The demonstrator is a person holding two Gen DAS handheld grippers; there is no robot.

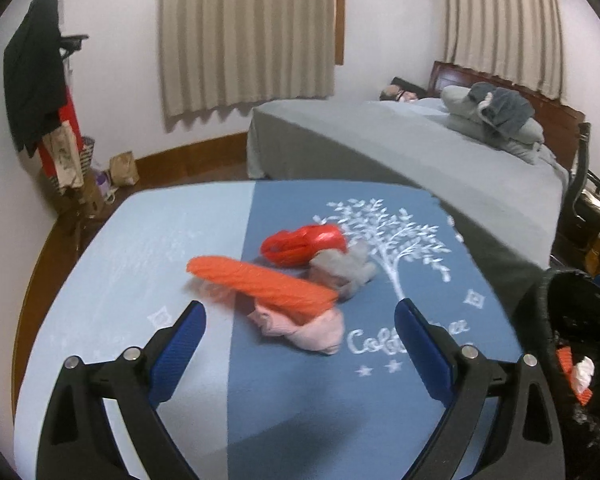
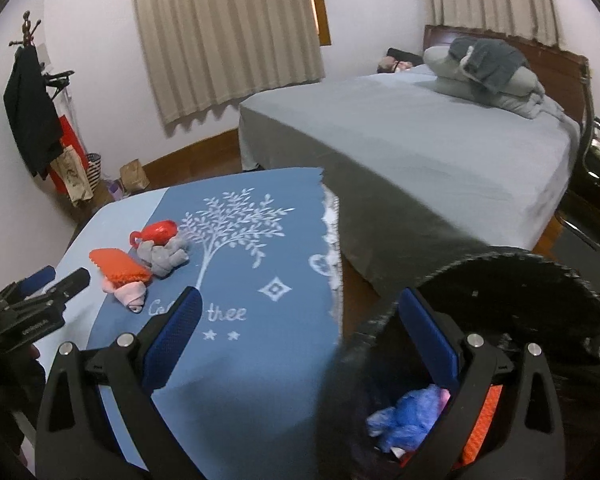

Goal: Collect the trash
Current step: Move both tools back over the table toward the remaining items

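On the blue tablecloth [image 1: 284, 380] lies a small heap of trash: an orange ribbed wrapper [image 1: 260, 284], a red plastic piece [image 1: 304, 245], a grey crumpled wad [image 1: 342, 266] and a pink crumpled wad [image 1: 304, 326]. My left gripper [image 1: 300, 320] is open and empty, just short of the pink wad. The heap also shows in the right wrist view [image 2: 140, 264]. My right gripper [image 2: 300, 312] is open and empty over the rim of a black trash bin [image 2: 500, 300], which holds blue, pink and orange trash [image 2: 408, 416]. The left gripper shows at the left [image 2: 56, 280].
The bin also shows at the right of the left wrist view [image 1: 572, 340]. A bed [image 1: 420, 148] with grey bedding stands beyond the table. A coat rack [image 1: 40, 80] and bags [image 1: 124, 168] stand by the left wall. A chair [image 2: 596, 168] stands at the right.
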